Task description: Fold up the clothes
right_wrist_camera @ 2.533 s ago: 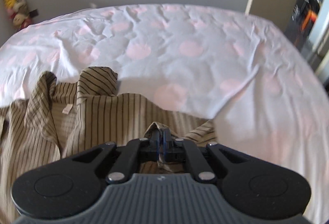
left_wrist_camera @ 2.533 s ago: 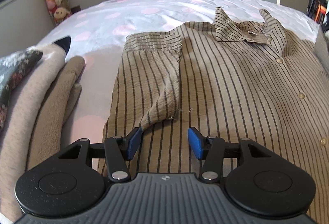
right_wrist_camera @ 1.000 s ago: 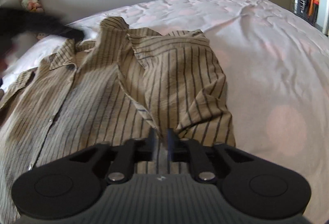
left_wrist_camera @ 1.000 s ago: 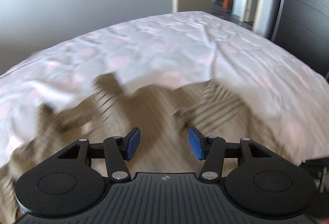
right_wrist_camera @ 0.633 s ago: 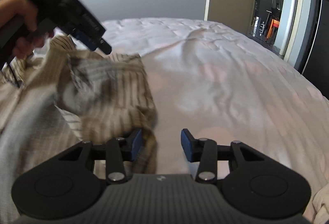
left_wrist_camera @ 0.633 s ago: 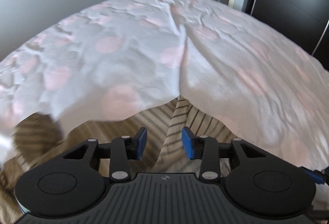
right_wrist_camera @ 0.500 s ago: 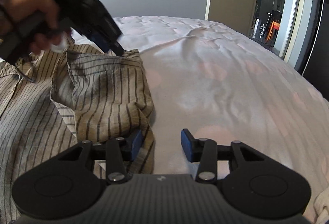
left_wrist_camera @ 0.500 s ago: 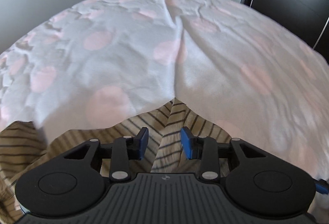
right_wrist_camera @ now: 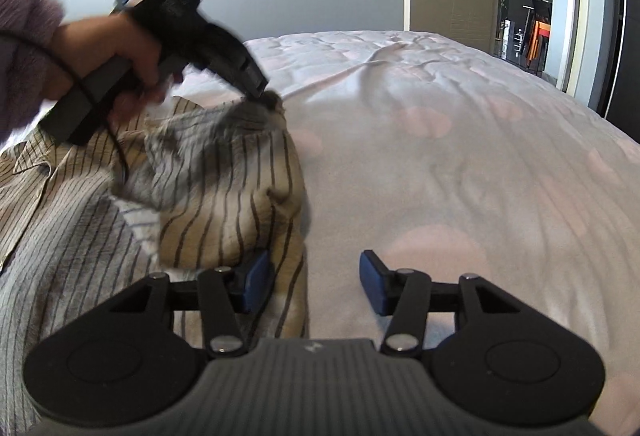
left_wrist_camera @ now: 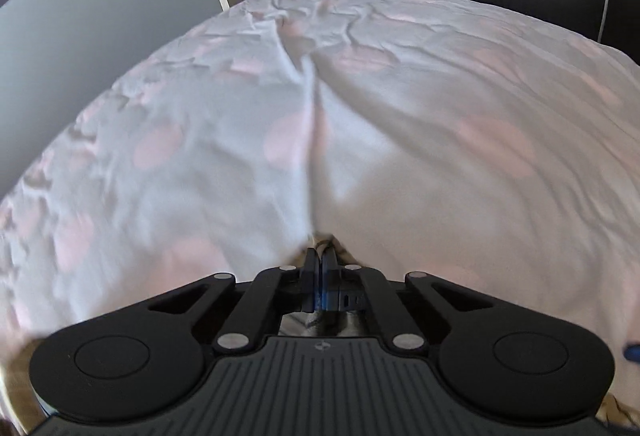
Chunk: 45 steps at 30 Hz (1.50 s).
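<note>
Left gripper [left_wrist_camera: 319, 278]: jaws pinched on a fold of the shirt [right_wrist_camera: 224, 196], lifted off the bed [right_wrist_camera: 460, 164]. Right gripper [right_wrist_camera: 316, 278]: jaws wide, shirt edge lying against the left jaw.

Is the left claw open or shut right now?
Shut: the left claw has its blue pads pressed together on a bit of the striped shirt.

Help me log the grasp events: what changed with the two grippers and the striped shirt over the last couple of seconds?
The left gripper, open earlier, swung to the far side and shut on the striped shirt at its shoulder corner. The right gripper let go of the sleeve it had folded inward and now stands open. The shirt stays on the bedspread.
</note>
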{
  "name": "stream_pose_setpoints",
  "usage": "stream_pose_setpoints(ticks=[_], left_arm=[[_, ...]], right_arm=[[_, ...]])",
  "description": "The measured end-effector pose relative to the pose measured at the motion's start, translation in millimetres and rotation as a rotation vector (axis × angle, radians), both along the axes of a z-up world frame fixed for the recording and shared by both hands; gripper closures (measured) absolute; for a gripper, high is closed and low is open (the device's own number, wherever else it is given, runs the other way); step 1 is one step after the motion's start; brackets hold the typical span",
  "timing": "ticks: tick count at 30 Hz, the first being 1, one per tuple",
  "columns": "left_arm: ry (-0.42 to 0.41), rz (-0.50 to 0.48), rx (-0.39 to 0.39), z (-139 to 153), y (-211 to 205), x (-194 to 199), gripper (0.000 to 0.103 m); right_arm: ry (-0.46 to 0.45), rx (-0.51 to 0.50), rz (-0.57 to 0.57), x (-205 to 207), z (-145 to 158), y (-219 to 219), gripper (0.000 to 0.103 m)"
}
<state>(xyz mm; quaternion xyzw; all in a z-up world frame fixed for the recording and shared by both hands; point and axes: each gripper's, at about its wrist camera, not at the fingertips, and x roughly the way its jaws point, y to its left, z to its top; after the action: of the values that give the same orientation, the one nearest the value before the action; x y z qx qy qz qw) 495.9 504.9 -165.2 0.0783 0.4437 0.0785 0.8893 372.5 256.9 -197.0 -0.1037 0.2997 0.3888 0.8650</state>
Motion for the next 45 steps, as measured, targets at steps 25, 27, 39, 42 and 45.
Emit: stream_pose_setpoints(ticks=[25,27,39,42,45], left_arm=[[0.072,-0.013,-0.034,18,33,-101,0.075],[0.083,-0.023,-0.033,15,33,-105,0.072],[0.138,-0.219,0.077,-8,7,-124,0.051],[0.108,-0.176,0.035,-8,14,-122,0.091],[0.096,-0.164,0.034,-6,16,-123,0.101]], right_arm=[[-0.038,-0.085,0.227,-33,6,26,0.088],[-0.051,-0.105,0.233,-35,9,23,0.096],[-0.111,-0.251,0.197,-42,10,7,0.098],[-0.110,-0.249,0.207,-43,10,7,0.098],[-0.104,-0.242,0.209,-42,9,7,0.098]])
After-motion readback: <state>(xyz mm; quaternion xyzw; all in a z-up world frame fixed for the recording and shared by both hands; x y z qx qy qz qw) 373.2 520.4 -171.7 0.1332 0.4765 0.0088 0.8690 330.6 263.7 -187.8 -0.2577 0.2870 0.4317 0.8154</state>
